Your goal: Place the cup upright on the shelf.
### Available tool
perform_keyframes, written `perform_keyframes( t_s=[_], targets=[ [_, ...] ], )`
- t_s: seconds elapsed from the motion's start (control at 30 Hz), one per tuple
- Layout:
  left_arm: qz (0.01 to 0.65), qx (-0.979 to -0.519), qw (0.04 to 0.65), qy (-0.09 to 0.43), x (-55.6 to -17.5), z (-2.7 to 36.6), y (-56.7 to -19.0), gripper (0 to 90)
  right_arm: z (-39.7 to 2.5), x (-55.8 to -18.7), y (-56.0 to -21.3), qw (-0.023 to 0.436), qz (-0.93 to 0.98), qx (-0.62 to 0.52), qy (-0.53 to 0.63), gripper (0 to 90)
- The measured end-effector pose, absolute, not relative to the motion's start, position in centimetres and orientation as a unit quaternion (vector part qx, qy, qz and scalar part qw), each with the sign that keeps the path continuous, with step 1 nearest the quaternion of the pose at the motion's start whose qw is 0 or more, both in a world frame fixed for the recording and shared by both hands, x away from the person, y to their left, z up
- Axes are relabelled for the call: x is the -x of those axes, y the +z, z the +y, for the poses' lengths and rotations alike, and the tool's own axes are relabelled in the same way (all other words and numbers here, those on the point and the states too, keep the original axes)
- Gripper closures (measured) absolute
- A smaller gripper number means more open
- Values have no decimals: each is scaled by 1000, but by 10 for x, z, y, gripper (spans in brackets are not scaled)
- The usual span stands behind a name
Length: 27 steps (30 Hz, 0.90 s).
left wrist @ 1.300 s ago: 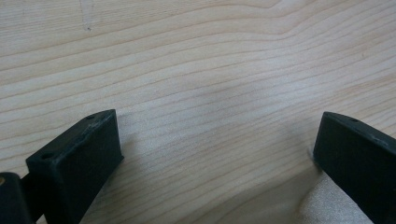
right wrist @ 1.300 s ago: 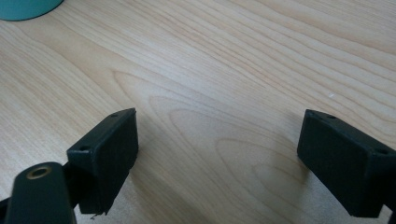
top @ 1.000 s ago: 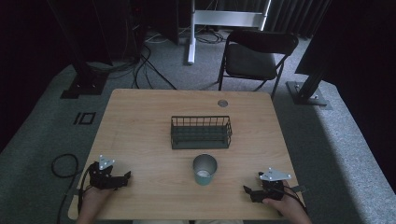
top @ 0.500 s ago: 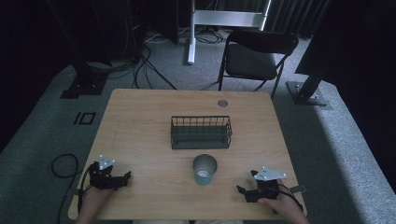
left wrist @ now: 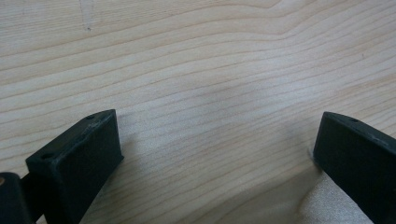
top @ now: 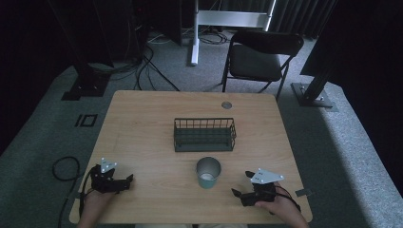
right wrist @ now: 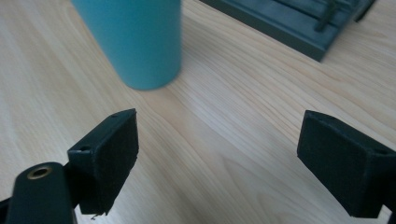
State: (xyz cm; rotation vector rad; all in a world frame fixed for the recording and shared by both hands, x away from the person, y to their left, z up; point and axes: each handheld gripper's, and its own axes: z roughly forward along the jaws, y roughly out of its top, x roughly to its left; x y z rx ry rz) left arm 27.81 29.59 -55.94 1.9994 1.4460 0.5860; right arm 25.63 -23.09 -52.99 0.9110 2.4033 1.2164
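Observation:
A teal cup (top: pixel 208 172) stands upright on the wooden table (top: pixel 142 133), just in front of a dark wire basket (top: pixel 204 135). My right gripper (top: pixel 241 185) lies at the front right, a little right of the cup, jaws pointing left and open. In the right gripper view the gripper (right wrist: pixel 215 149) is open over bare wood, with the cup (right wrist: pixel 135 42) ahead to the left and the basket (right wrist: pixel 299 23) ahead to the right. My left gripper (top: pixel 127 180) rests at the front left, open, with only wood between its jaws (left wrist: pixel 215 144).
A small round grey disc (top: pixel 226 105) sits in the table near its far edge. A black folding chair (top: pixel 261 57) stands behind the table. Cables (top: pixel 142 61) run across the floor at the back left.
My right gripper has slid left along the front of the table, nearer the cup. The left gripper, cup and basket have stayed put.

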Motion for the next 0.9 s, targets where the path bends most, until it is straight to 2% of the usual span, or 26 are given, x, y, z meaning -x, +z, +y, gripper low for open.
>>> perform_keyframes(
  t_s=[0.9],
  targets=[
    [544, -753, 298, 221, -278, 296, -559, 15, -182, -268, -526, 139, 829, -258, 477, 123]
  ],
)
